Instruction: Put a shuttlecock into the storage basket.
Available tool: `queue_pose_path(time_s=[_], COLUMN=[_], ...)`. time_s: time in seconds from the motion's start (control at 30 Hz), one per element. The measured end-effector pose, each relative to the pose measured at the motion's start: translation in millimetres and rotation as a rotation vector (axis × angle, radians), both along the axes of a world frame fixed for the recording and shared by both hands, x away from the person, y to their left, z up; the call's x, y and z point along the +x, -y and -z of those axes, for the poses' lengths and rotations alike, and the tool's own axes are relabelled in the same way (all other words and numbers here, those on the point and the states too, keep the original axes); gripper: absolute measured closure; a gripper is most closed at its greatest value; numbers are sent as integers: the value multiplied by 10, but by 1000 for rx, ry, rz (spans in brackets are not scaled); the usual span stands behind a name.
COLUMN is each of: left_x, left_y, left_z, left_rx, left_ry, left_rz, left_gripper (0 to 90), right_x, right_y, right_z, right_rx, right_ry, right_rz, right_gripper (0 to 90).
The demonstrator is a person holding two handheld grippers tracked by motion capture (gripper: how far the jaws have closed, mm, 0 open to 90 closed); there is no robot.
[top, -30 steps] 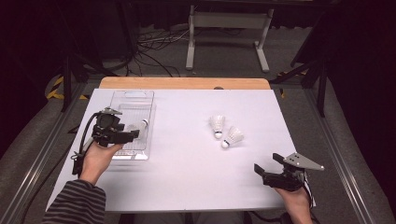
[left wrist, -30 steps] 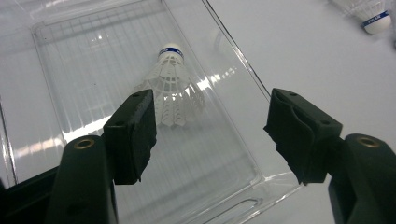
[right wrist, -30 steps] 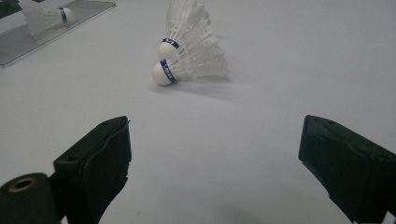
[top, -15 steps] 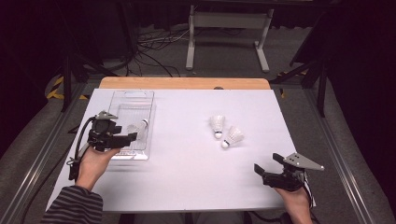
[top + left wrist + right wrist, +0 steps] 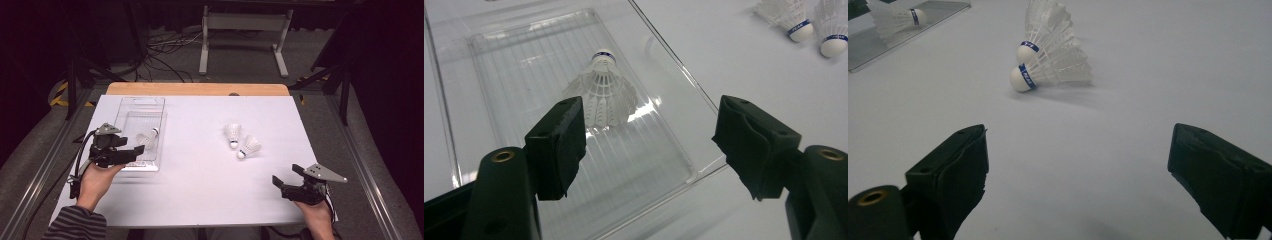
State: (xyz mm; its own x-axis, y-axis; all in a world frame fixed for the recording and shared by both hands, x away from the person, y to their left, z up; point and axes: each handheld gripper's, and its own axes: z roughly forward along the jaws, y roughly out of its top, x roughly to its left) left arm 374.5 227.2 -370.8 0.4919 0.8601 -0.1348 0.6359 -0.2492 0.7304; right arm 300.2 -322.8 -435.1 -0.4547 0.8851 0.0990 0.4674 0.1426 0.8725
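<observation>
Left tongs (image 5: 131, 151) wide apart, empty, at lower left of the high view over the clear tray's (image 5: 131, 107) near edge. One shuttlecock (image 5: 600, 91) lies inside the tray. Right tongs (image 5: 286, 177) also apart, empty, lower right. Two loose shuttlecocks (image 5: 232, 133) (image 5: 249, 146) touching at centre-right of the white surface (image 5: 200, 190). Risk: they lie against each other, so gripping one likely rolls the other; feather skirts crush if clamped hard.
</observation>
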Motion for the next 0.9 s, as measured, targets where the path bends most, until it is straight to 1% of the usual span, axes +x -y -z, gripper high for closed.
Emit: queue_pose_path(time_s=[0.07, 0.1, 0.2, 0.23, 0.37, 0.4, 0.5, 0.9], left_x=[-20, -28, -54, -64, -101, -115, -155, -273], left_y=[-9, -15, -31, -36, -59, -65, -76, -99], left_z=[7, 8, 20, 21, 34, 37, 35, 88], left_rx=[-1, -5, -5, -10, -21, -34, -32, -51], left_ry=[12, 9, 17, 15, 30, 28, 45, 62], left_rz=[-6, -1, -2, -1, 3, 4, 2, 15], left_gripper=[295, 295, 293, 292, 285, 282, 279, 267], right_x=[0, 0, 0, 1, 0, 0, 1, 2], right_y=[0, 0, -1, -2, 1, 1, 3, -2], right_z=[-1, 0, 1, 2, 0, 0, 0, 2], right_rx=[0, 0, -1, -1, 0, 2, 3, 5], right_ry=[0, 0, -1, -1, -1, 0, -4, -4], right_rz=[0, 0, 1, 2, 2, 2, 3, 2], right_gripper=[99, 99, 99, 99, 99, 98, 98, 98])
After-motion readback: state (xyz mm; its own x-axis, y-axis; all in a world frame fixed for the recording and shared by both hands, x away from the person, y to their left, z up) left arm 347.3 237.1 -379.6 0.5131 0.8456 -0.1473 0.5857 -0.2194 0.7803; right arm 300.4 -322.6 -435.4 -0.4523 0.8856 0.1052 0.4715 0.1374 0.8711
